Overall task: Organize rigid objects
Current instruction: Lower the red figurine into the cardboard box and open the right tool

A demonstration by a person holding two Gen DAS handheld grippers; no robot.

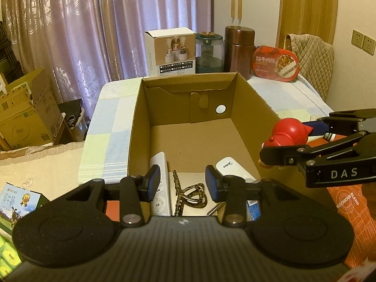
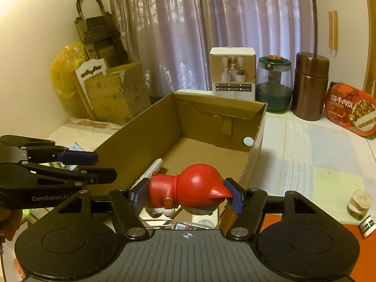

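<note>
An open cardboard box [image 1: 202, 122] sits on a table covered with a pale patchwork cloth [image 1: 110, 122]. In the left wrist view the box fills the centre, with its far wall at 12 o'clock.

The left gripper [image 1: 183, 183] hangs over the near end of the box with its blue pads [image 1: 154, 181] apart at a middling width and nothing between them. Below it, on the box floor, lie three things: a white remote control [image 1: 161, 188] at 7 o'clock along the left wall, a tortoiseshell hair claw clip [image 1: 190, 193] at 6 o'clock, and a white Midea remote [image 1: 232, 166] at 5 o'clock.

The right gripper [image 2: 185, 196] holds a red toy figure [image 2: 190, 188] lying on its side, one blue pad pressed on the feet and the other on the round, pointed-eared head. In the right wrist view the figure hangs above the near right corner of the box; in the left wrist view it shows at 3 o'clock, just outside the box's right wall.

Behind the box, at 12 to 1 o'clock, four things stand in a row: a white humidifier carton [image 1: 170, 52], a clear jar with a dark green lid [image 1: 209, 52], a copper-coloured canister [image 1: 239, 50], and a red beef rice meal tray [image 1: 275, 64] leaning upright.

In the right wrist view a small lidded jar [image 2: 359, 204] rests on the cloth at 4 o'clock, well apart from the box. Lilac curtains [image 1: 98, 23] hang behind everything.
</note>
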